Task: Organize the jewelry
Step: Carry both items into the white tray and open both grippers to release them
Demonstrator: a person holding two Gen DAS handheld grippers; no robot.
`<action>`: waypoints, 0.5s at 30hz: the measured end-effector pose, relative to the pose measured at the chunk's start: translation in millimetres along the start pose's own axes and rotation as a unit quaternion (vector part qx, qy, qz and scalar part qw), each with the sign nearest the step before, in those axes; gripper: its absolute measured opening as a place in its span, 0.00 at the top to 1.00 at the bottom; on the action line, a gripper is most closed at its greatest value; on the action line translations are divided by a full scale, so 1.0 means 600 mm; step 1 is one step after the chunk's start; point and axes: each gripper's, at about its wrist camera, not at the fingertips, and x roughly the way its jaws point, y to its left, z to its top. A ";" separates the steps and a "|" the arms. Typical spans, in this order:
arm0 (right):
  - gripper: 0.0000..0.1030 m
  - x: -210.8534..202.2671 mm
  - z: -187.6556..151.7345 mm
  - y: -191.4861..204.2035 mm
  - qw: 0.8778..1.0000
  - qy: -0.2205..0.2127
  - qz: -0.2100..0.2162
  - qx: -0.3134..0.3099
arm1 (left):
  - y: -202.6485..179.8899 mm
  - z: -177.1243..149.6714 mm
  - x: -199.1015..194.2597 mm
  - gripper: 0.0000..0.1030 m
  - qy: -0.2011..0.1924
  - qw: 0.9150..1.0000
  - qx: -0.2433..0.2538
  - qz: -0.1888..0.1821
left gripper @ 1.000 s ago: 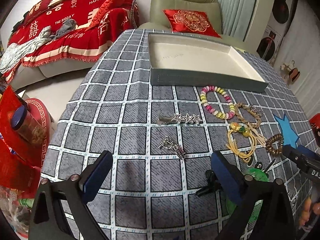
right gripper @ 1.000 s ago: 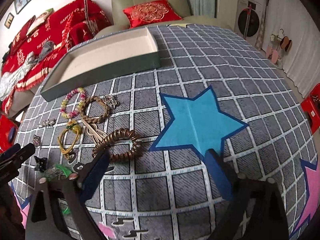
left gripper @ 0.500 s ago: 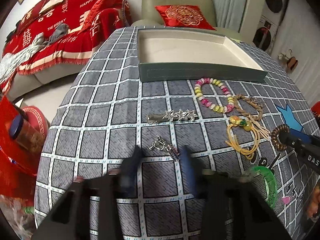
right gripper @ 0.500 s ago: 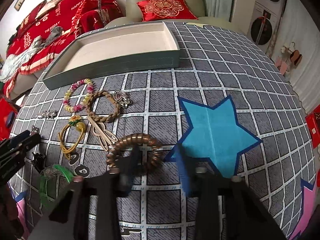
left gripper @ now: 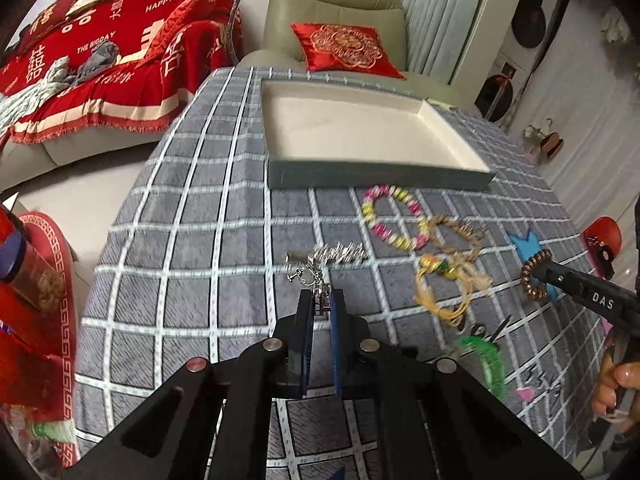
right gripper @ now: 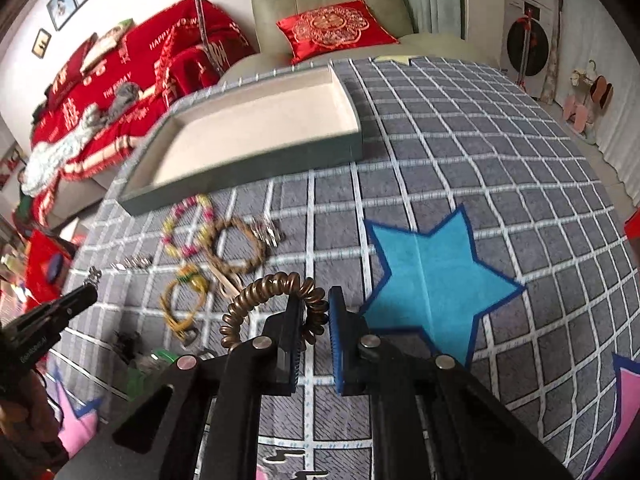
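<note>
Left gripper (left gripper: 323,306) jaws closing, pinching silver clip earring (left gripper: 308,276) at tips; tiny, light, dangly. Right gripper (right gripper: 314,312) jaws closing, pinching bronze spiral hair tie (right gripper: 272,304) by coil; springy, soft. Tray (left gripper: 380,178) ahead of both.

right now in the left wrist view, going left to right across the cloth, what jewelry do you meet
silver earring in the left gripper → pink and yellow bead bracelet → yellow cord bracelet → brown spiral hair tie in the right gripper
</note>
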 end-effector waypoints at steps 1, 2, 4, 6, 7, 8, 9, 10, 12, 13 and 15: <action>0.87 -0.004 0.006 0.000 1.000 -0.003 0.005 0.001 | -0.002 0.006 -0.005 0.77 -0.002 1.000 0.001 -0.003; 0.87 -0.009 0.013 0.002 1.000 -0.006 0.010 0.003 | -0.004 0.017 -0.011 0.77 -0.005 1.000 0.002 -0.006; 0.87 -0.015 0.031 0.006 1.000 -0.009 0.020 0.004 | -0.009 0.041 -0.022 0.77 -0.010 1.000 0.002 -0.016; 0.87 -0.017 0.055 0.010 0.999 -0.011 0.031 0.004 | -0.013 0.063 -0.029 0.77 -0.016 1.000 0.001 -0.025; 0.87 -0.016 0.069 0.012 0.999 -0.012 0.036 0.005 | -0.017 0.082 -0.033 0.77 -0.022 0.999 0.001 -0.031; 0.87 -0.015 0.084 0.013 0.999 -0.013 0.041 0.005 | -0.020 0.097 -0.037 0.77 -0.027 0.999 0.003 -0.036; 0.87 -0.014 0.098 0.015 0.999 -0.015 0.042 0.004 | -0.024 0.113 -0.039 0.77 -0.032 0.999 0.006 -0.040; 0.87 -0.012 0.111 0.017 0.999 -0.018 0.043 0.003 | -0.029 0.129 -0.040 0.77 -0.038 0.998 0.011 -0.041; 0.87 -0.006 0.141 0.023 0.999 -0.021 0.045 0.000 | -0.041 0.160 -0.037 0.77 -0.050 0.998 0.023 -0.037; 0.87 -0.001 0.153 0.025 0.999 -0.021 0.046 -0.001 | -0.045 0.170 -0.033 0.77 -0.053 0.998 0.028 -0.034; 0.87 0.013 0.181 0.030 0.999 -0.018 0.048 -0.005 | -0.052 0.196 -0.016 0.77 -0.058 0.997 0.037 -0.029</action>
